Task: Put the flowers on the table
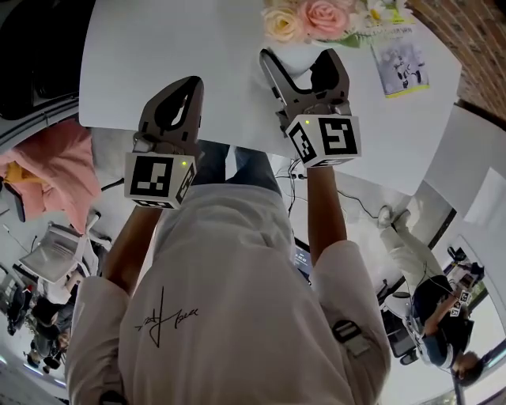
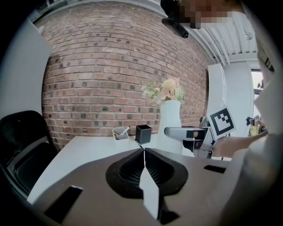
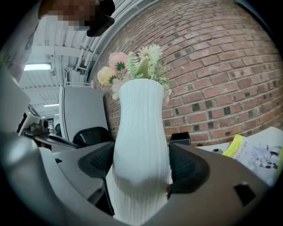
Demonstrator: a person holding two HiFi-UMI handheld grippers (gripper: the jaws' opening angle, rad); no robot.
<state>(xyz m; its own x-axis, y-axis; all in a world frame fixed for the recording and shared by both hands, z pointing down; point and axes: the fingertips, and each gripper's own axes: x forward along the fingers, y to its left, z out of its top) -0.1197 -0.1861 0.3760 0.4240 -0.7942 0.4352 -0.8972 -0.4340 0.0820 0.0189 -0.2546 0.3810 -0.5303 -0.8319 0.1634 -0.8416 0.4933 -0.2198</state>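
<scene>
- One white ribbed vase (image 3: 141, 145) carries pink and cream flowers (image 3: 132, 66) with green sprigs. It is at the far side of the white table (image 1: 198, 47), clamped between the right gripper's (image 1: 304, 59) jaws.
- The left gripper (image 2: 143, 152) is empty, its jaws pressed together.
- A red brick wall (image 2: 110, 66) backs the table, and a black chair (image 2: 22, 145) sits to its left.
- A black cup (image 2: 143, 133) and a small tray (image 2: 120, 132) holding a pen stand near the wall.

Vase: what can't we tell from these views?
- Vase base: the right gripper body covers it in its own view; the left gripper body cuts it off in its view. On the table or lifted: unclear.
- Flowers: cut by the head view's top edge.
- Booklet print: too small.
</scene>
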